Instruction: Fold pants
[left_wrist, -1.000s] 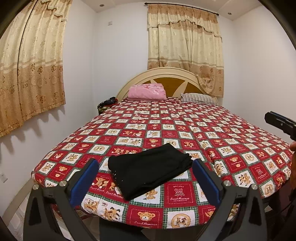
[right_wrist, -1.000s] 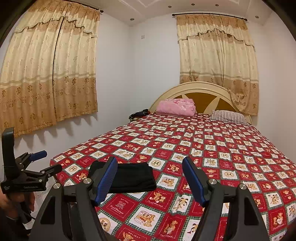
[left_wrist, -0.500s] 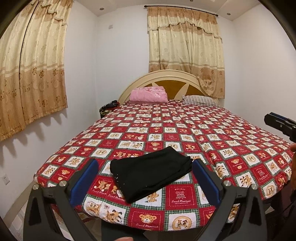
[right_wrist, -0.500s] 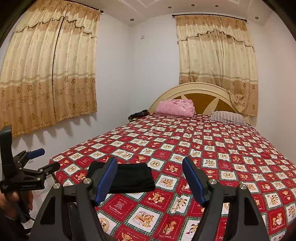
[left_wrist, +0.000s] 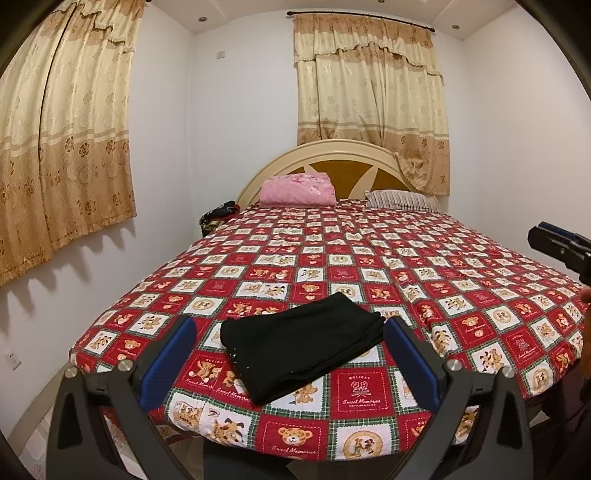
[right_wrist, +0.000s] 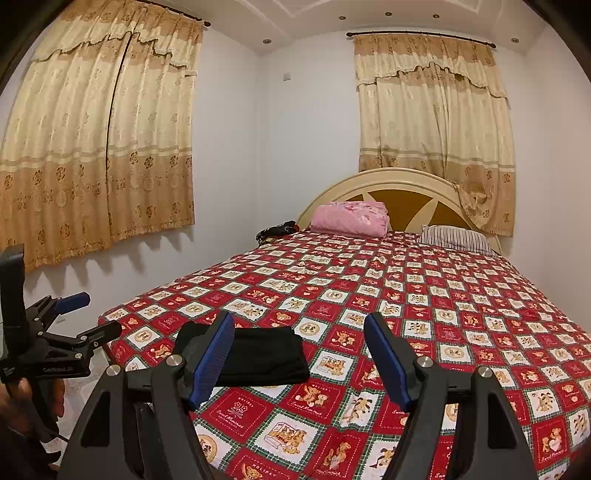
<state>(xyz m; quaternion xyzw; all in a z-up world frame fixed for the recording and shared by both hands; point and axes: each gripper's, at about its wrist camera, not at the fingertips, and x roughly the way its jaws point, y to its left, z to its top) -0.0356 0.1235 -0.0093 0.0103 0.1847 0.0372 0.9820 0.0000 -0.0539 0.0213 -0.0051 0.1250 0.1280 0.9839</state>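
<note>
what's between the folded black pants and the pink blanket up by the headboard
Only bare teddy-bear bedspread lies between the folded black pants and the pink blanket; the left wrist view shows it best.

The left black two-finger gripper with blue pads (left_wrist: 290, 354) is held level with its jaws spread wide, nothing between them. The right black two-finger gripper with blue pads (right_wrist: 299, 358) is likewise spread wide and empty. A hand (right_wrist: 22, 402), apparently the left, grips the left tool's handle at the frame edge.
</note>
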